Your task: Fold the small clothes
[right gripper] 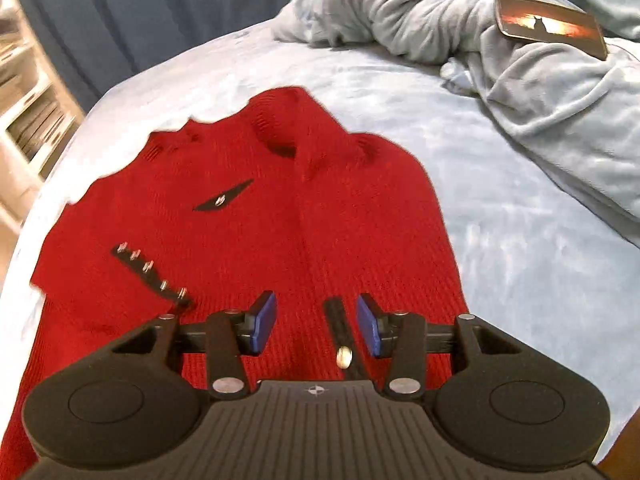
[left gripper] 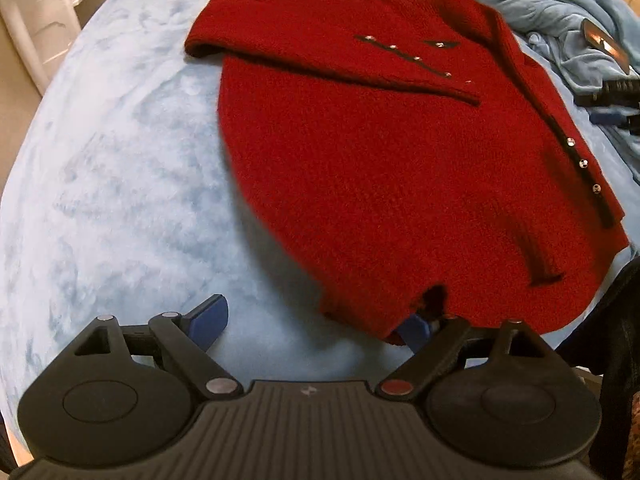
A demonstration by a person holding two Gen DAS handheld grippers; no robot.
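At the near hem of the red knit sweater (left gripper: 380, 184), L gripper (left gripper: 316, 322), jaws wide w/ one pad under the edge, should pinch both layers, while R gripper (right gripper: 316, 326), open and empty, hovers over the black button strip (right gripper: 340, 328).

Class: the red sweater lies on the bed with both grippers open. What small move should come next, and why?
Probably close the left gripper on the hem of the red sweater: one of its fingers is already tucked under that edge. The right gripper hangs open over the button strip, holding nothing.

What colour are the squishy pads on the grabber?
Blue pads on the right gripper, clearest in the right wrist view.
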